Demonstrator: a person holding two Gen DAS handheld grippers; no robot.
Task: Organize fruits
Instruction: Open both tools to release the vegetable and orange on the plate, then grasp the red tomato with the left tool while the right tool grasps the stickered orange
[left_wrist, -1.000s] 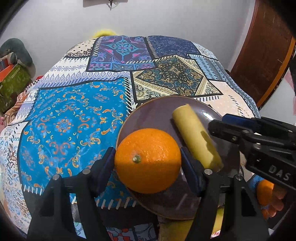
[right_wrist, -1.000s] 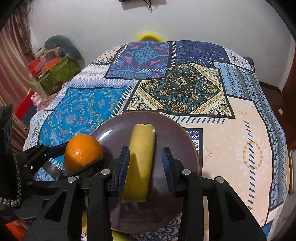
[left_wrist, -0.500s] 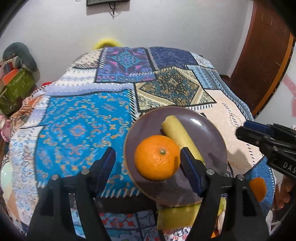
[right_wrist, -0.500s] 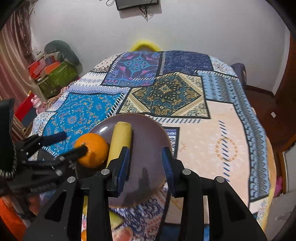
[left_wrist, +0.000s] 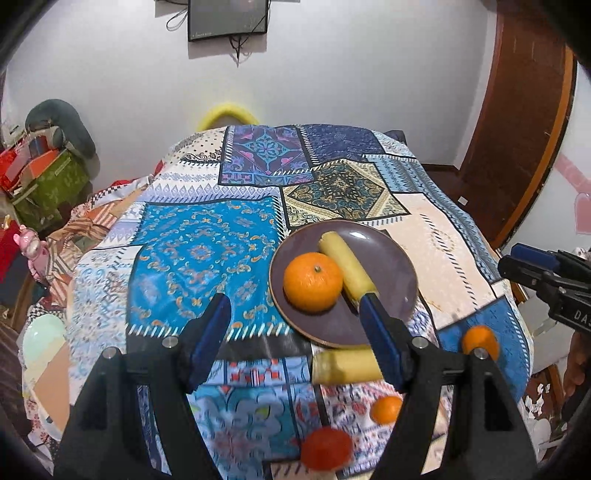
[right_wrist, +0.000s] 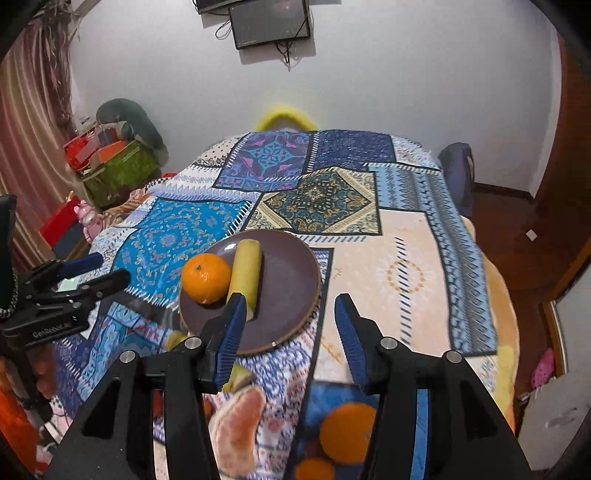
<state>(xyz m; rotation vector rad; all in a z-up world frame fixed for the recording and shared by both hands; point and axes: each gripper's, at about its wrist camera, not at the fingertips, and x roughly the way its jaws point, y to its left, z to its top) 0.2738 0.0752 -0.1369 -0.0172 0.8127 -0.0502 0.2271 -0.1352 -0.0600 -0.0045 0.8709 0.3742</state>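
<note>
Now: left gripper (left_wrist: 295, 332) wide, empty; right gripper (right_wrist: 288, 332) opening, empty. Orange (left_wrist: 313, 280) touching banana (left_wrist: 347, 267) on plate (left_wrist: 388, 254). Risk: plate tipping on soft quilt (left_wrist: 207, 251), orange rolling off

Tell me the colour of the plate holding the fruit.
Dark purplish brown plate, plain and glossy; the right wrist view shows it best.

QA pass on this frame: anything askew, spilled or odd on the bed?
Nothing spilled or damaged. The brown round plate holds one orange touching a pale yellow cylinder fruit. Another yellow cylinder and loose oranges lie unsorted on the patchwork cloth.
</note>
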